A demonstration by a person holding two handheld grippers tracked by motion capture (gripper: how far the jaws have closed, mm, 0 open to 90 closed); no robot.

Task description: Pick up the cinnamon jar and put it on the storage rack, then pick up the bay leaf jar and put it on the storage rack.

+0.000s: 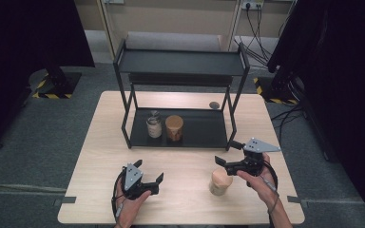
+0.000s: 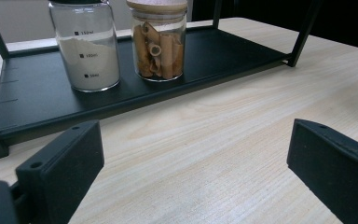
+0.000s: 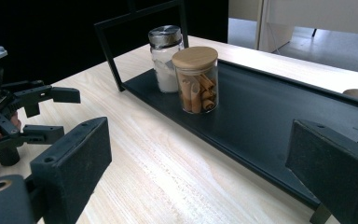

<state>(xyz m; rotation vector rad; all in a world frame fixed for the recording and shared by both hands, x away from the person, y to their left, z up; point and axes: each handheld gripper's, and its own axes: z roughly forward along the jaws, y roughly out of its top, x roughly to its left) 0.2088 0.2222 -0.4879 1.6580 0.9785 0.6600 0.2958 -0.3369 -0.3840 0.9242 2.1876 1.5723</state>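
Note:
A black two-tier rack (image 1: 218, 137) stands at the back of the wooden table. Its lower shelf (image 2: 37, 98) holds a metal-lidded glass jar of white powder (image 1: 154, 125) (image 2: 89, 46) (image 3: 166, 56) and, touching it, a wooden-lidded jar of brown rolls (image 1: 174, 127) (image 2: 159, 39) (image 3: 197, 79). A third wooden-lidded jar (image 1: 220, 182) stands on the table in front of the rack. My right gripper (image 1: 228, 153) (image 3: 198, 135) hovers just behind that jar, open with nothing between its jaws. My left gripper (image 1: 148, 171) (image 2: 191, 140) (image 3: 63, 114) rests low at the front left, open, aimed at the shelf.
The rack's upper shelf (image 1: 180, 61) overhangs the lower one, with thin black legs (image 1: 123, 126) at the corners. A small dark round object (image 1: 214, 105) lies on the table behind the rack. Bare tabletop (image 1: 185, 166) lies between the two grippers.

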